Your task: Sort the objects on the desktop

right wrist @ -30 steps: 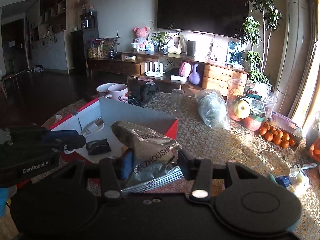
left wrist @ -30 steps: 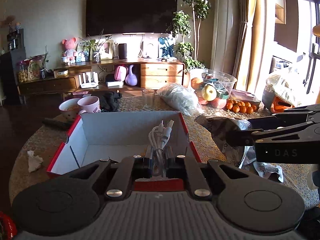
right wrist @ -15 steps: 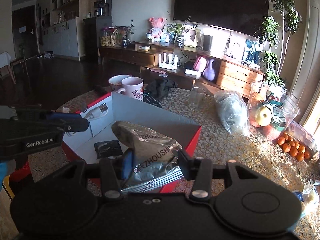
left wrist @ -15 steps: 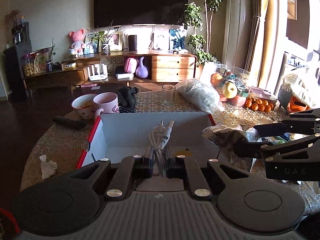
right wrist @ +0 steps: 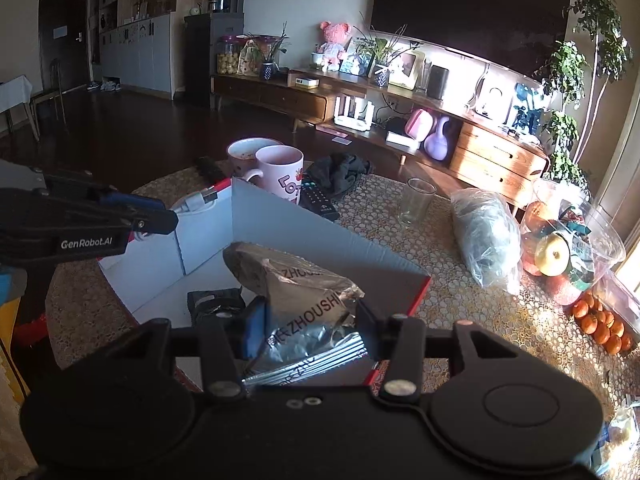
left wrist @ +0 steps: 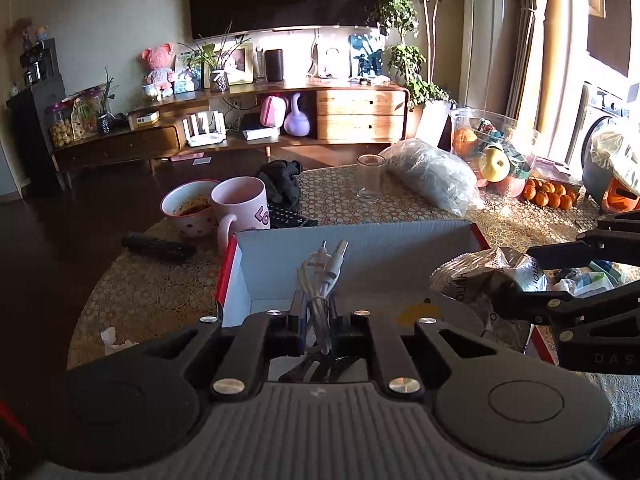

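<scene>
Left wrist view: the left gripper (left wrist: 318,322) is clenched on a coiled white cable (left wrist: 322,280), whose plugs stick up at 12 o'clock from the fingers.
Cable position: held above the open cardboard box (left wrist: 360,240), over its left half.
Right gripper: seen in the left wrist view at 3 o'clock (left wrist: 516,284), it is clamped on a crinkled silver snack bag (left wrist: 476,276).
Right wrist view: the right gripper (right wrist: 306,320) grips the snack bag (right wrist: 296,284) between its blue-padded fingers (right wrist: 254,326), the bag pointing toward 11 o'clock over the box (right wrist: 320,236).
Box contents: a small black item (right wrist: 216,302) lies on the white floor at 9 o'clock from the bag.
Left gripper from the right: at 9 o'clock (right wrist: 160,222), with the cable's white plug (right wrist: 196,202) showing past its tips.
Beyond the box: a pink mug (left wrist: 240,204) and a bowl (left wrist: 188,206) at 11 o'clock, touching each other; a clear glass (left wrist: 370,178) at 12 o'clock.
Table (left wrist: 152,292): patterned cloth, with a crumpled tissue (left wrist: 112,340) at 9 o'clock.
</scene>
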A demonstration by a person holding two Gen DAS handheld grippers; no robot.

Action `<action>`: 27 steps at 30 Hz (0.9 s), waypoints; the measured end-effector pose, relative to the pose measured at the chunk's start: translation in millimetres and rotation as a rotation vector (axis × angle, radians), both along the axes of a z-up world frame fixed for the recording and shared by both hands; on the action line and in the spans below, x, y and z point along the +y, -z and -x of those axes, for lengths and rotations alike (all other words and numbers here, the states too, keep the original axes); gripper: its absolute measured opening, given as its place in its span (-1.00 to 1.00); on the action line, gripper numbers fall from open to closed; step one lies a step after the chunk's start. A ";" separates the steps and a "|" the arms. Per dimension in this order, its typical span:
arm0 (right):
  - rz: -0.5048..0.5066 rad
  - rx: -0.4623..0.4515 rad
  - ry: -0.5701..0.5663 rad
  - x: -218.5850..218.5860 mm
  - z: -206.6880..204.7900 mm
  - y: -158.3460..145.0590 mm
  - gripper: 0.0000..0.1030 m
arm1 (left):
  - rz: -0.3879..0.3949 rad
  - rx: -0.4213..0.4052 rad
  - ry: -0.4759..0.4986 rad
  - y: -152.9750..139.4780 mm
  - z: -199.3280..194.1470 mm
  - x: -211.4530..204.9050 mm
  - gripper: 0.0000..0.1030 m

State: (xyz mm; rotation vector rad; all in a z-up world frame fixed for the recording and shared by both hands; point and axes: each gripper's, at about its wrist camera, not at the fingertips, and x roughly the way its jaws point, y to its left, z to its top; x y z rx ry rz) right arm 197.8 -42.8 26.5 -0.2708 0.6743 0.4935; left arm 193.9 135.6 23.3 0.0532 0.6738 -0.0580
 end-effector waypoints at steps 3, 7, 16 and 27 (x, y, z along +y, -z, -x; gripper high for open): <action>0.018 0.012 -0.014 6.3 -3.6 5.3 -0.07 | -0.005 0.028 0.001 3.6 -13.5 7.0 -0.80; 0.050 0.024 -0.024 14.7 -10.1 13.1 -0.07 | -0.013 0.052 0.003 10.7 -28.9 12.4 -0.80; 0.068 0.058 -0.034 23.9 -25.0 30.6 -0.07 | -0.042 0.107 0.030 30.9 -59.8 12.6 -0.80; 0.127 0.121 -0.077 40.4 -35.5 58.1 -0.07 | -0.076 0.202 0.039 57.1 -100.5 9.7 -0.80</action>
